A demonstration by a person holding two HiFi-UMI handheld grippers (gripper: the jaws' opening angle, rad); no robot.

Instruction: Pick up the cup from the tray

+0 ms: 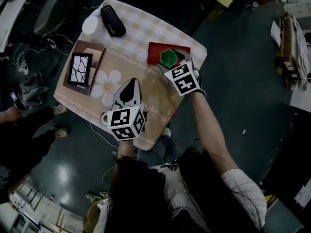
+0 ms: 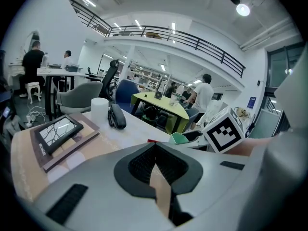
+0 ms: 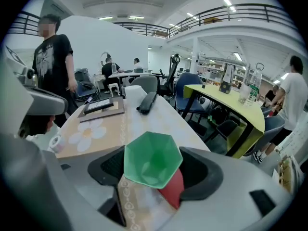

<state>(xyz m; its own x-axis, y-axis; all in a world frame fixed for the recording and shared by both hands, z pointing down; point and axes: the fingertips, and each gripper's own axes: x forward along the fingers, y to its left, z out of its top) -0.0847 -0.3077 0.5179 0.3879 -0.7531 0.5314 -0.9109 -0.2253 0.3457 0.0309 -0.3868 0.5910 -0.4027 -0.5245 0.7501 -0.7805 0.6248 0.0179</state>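
Observation:
A green hexagonal cup (image 1: 168, 57) stands on a red tray (image 1: 154, 49) at the far right of the cloth-covered table. My right gripper (image 1: 171, 62) reaches over the tray with the cup (image 3: 151, 160) between its jaws; both dark pads lie against the cup's sides. A corner of the red tray (image 3: 172, 191) shows beneath the cup. My left gripper (image 1: 130, 84) rests on the cloth near the front edge, beside a printed flower, its jaws together and holding nothing. In the left gripper view the left gripper (image 2: 154, 147) points across the table toward the right gripper's marker cube (image 2: 224, 131).
A black case (image 1: 112, 20) and a white cylinder (image 1: 91, 25) lie at the table's far left corner. A framed picture on a brown board (image 1: 80, 68) sits at the left. A small white roll (image 1: 104, 118) lies by the left gripper. People and a yellow-green table (image 3: 226, 100) are behind.

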